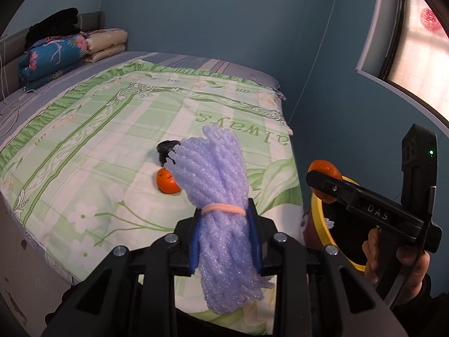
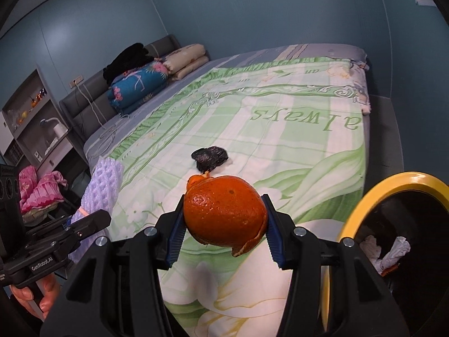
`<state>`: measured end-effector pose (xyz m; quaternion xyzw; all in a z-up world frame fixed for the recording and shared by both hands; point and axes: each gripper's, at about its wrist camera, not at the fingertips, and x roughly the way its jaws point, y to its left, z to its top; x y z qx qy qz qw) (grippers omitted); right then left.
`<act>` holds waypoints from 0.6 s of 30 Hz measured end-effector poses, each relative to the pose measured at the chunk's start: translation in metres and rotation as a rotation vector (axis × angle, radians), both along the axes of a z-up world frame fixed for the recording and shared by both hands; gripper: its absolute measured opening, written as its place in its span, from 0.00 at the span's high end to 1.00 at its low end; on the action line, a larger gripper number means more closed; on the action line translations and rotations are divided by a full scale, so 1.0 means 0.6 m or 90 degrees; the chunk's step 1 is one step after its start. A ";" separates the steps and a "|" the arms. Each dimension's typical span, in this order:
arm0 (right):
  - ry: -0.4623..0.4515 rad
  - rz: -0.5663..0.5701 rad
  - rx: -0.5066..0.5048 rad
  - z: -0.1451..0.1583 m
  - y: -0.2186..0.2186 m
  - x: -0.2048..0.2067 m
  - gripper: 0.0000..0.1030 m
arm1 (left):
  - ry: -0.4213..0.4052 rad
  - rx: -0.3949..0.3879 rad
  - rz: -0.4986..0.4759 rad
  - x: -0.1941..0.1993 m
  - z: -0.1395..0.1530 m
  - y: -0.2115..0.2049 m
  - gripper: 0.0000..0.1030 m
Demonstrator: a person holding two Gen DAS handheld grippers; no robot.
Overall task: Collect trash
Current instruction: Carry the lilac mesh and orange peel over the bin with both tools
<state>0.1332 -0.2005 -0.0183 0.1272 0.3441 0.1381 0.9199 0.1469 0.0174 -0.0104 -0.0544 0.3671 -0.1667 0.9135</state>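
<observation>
- Presently, left gripper (image 1: pixel 224 224) is clamped on a bundle of lilac foam netting (image 1: pixel 216 185); blue pads press both sides of it, just below a pink band (image 1: pixel 224 209) tied round the bundle.
- Netting stands roughly upright between the fingers, top fanned out above the jaws, lower end hanging below them, held clear above the bed.
- Right gripper (image 2: pixel 223 230) pinches an orange peel (image 2: pixel 224 210), a hollow shell of rind with a torn, curled edge at its lower right; blue pads bear on its left and right flanks.
- In the left wrist view that gripper sits at right with the peel at its tip, over the yellow rim of a trash bin (image 1: pixel 318 219). A hand (image 1: pixel 393 258) grips its handle.
- Bin (image 2: pixel 373 193) stands beside the bed's near corner; dark inside, with crumpled white paper (image 2: pixel 393 250) at the bottom.
- On the green-and-white bedspread (image 1: pixel 112 129), printed with "always": a second piece of orange peel (image 1: pixel 167 184) and, just beyond it, a small black crumpled scrap (image 1: pixel 167 147). Whether the two touch, cannot tell.
- At the bed's far end: folded quilts (image 1: pixel 53 56), a blue floral one and a beige one, with dark clothing (image 1: pixel 53 25) piled on top.
- Right wrist view: shelves (image 2: pixel 33 106) at left beside the headboard, pink fabric (image 2: pixel 39 193) below.
</observation>
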 end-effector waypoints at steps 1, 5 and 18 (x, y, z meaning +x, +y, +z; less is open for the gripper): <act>-0.003 -0.007 0.002 0.003 -0.009 -0.002 0.53 | -0.003 0.001 -0.004 -0.001 0.003 -0.008 0.74; -0.014 -0.038 0.011 0.010 -0.046 -0.015 0.53 | -0.010 0.002 -0.026 -0.004 0.013 -0.037 0.74; -0.033 -0.169 0.024 0.013 -0.173 -0.057 0.53 | -0.015 0.018 -0.098 0.010 0.020 -0.154 0.74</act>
